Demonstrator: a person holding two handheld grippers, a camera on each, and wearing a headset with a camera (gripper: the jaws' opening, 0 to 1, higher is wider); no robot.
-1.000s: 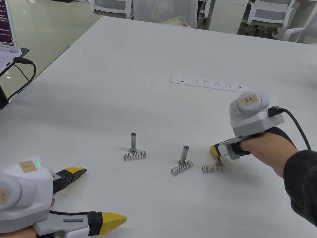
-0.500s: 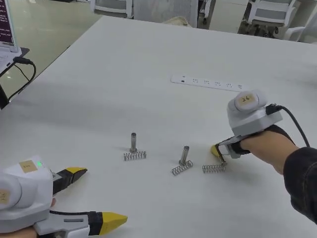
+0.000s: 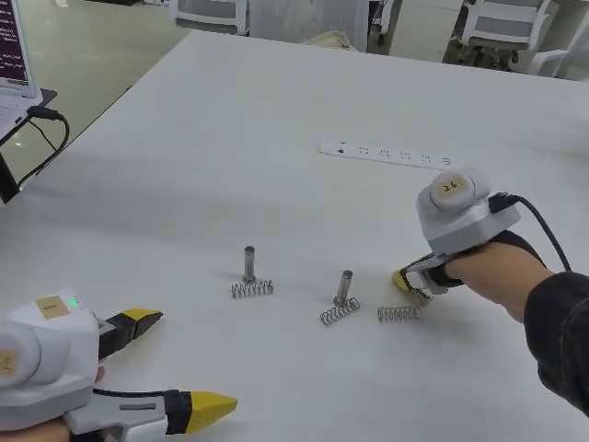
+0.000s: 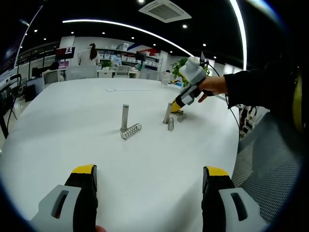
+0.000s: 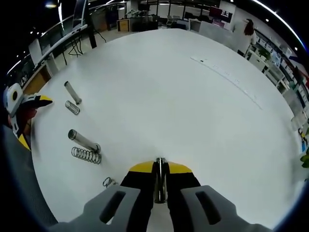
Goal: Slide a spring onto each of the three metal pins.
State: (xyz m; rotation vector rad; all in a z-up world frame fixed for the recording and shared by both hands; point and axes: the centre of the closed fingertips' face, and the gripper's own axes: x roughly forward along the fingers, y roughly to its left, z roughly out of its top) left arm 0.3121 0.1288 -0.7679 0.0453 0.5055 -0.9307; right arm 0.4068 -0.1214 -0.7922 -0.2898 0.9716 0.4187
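Note:
Two metal pins stand upright on the white table, one on the left and one in the middle. A spring lies at the foot of each, the left spring and the middle spring. A third spring lies just below my right gripper. The right gripper view has that gripper shut on a thin metal pin that stands up between its yellow tips. My left gripper waits open at the near left, and its own view has nothing between its jaws.
A white power strip lies across the table beyond the pins. A laptop and a black cable sit off the far left edge. Office chairs stand behind the table. A cable trails from the right gripper.
The right hand has edged slightly left over the third spring. Pins, springs and the left gripper have stayed put.

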